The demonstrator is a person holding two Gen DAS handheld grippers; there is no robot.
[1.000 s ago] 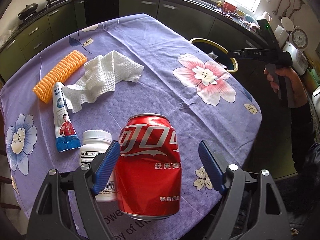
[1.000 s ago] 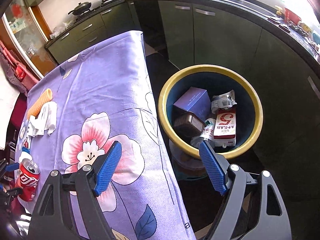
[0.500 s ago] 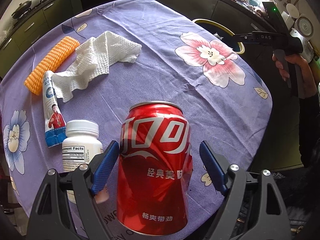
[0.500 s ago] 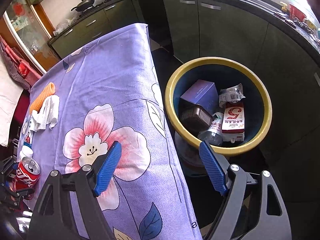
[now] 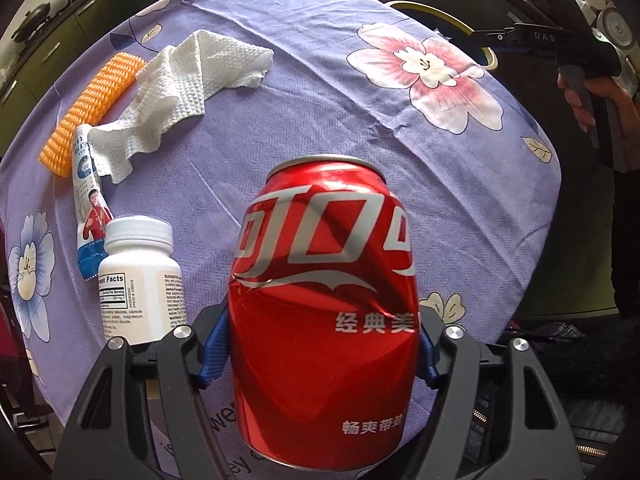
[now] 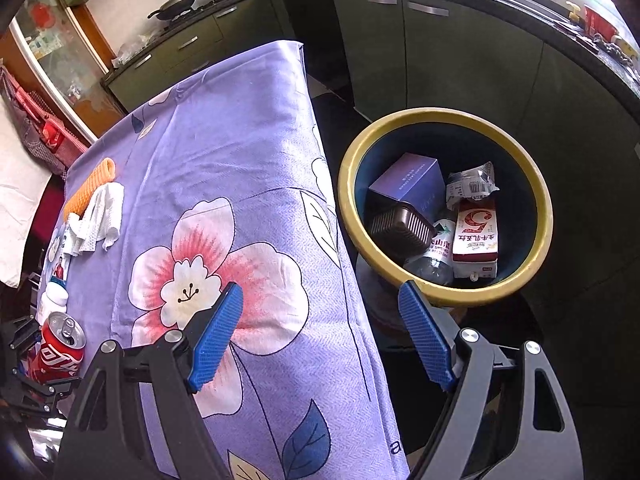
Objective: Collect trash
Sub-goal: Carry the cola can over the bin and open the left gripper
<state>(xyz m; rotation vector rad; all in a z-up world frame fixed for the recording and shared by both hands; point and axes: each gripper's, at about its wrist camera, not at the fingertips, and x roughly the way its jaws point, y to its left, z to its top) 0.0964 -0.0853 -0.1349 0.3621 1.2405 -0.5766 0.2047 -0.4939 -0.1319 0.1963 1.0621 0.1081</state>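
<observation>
A purple floral tablecloth (image 5: 304, 80) covers the table. A dented red can (image 5: 324, 312) stands at its 6 o'clock edge, between the closing left gripper's (image 5: 324, 344) blue pads, which touch its sides. The right gripper (image 6: 320, 336) hangs spread, empty.

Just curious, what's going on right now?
Left gripper closing on dented red can. Right gripper open, empty, by the bin. White bottle close beside can.
</observation>
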